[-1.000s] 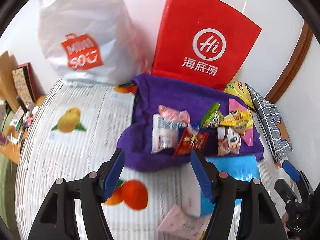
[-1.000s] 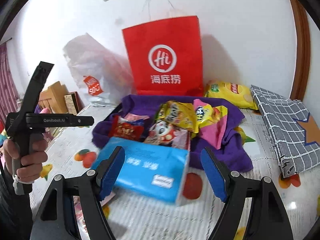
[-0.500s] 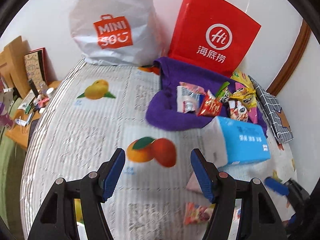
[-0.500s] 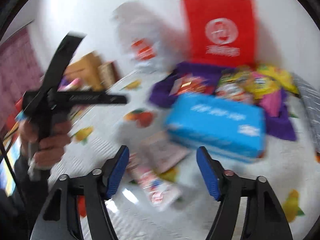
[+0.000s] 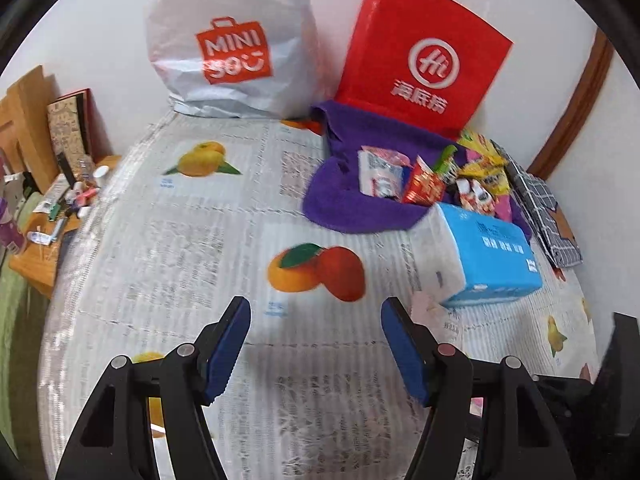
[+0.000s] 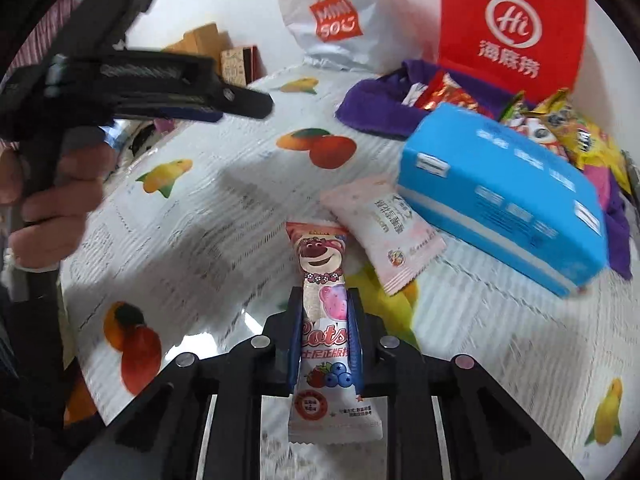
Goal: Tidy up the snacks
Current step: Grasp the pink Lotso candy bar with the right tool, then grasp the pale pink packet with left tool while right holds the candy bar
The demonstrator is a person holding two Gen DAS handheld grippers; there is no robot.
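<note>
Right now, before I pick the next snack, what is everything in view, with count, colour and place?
bear-print snack bar: 1, pink-white, in right gripper.
pale pink snack packet: 1, beside the bar, on table.
blue tissue pack: 1, right of centre.
purple towel: 1, under mixed snack packets, several.
red paper bag: 1, by wall.
white plastic bag: 1, left of it.
fruit-print tablecloth: 1, white.
checked grey cloth: 1, far right.
left gripper: open, empty.
right gripper: shut on bar, jaws just closed.
hand: 1, holds left gripper.

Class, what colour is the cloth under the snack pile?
Purple cloth; the left wrist view shows it best.
</note>
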